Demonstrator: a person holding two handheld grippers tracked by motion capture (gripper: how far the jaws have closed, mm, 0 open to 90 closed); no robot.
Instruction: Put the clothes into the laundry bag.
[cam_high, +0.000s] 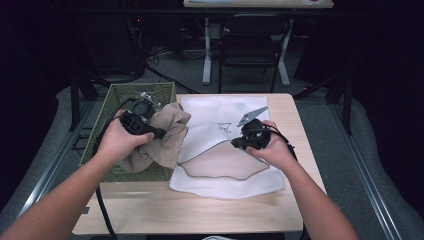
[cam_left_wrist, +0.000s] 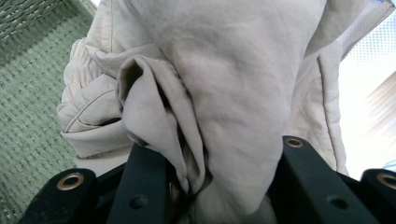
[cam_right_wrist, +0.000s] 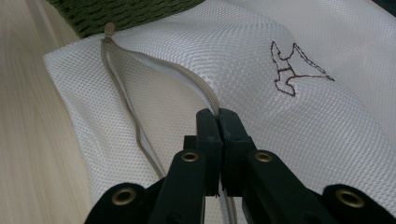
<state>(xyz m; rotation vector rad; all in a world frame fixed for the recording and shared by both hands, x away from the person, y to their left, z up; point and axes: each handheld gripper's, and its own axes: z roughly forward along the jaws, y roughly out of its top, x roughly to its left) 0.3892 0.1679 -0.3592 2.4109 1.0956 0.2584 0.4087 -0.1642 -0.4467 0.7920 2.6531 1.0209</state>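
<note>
- Beige garment (cam_high: 165, 137) hangs bunched between the jaws of your left tongs (cam_high: 161, 134), which are clamped on a thick fold of it, so they stand partly apart around the cloth.
- It drapes over the right rim of the green basket (cam_high: 117, 95), touching the left edge of the white mesh bag (cam_high: 220, 182) on the table (cam_high: 200, 212).
- Your right tongs (cam_high: 234, 143) are pinched fully together on the upper lip of the bag's opening, lifting it so the mouth gapes toward the garment.
- Your left gripper view shows the garment's seams and gathered cuff (cam_left_wrist: 81, 74) up close, with the basket's weave (cam_left_wrist: 28, 107) behind.
- Your right gripper view shows the beige zipper (cam_right_wrist: 123, 102) running along the bag's opening and a small brown stitched figure (cam_right_wrist: 289, 70) on the mesh (cam_right_wrist: 327, 130), which the high view makes only faintly visible.
</note>
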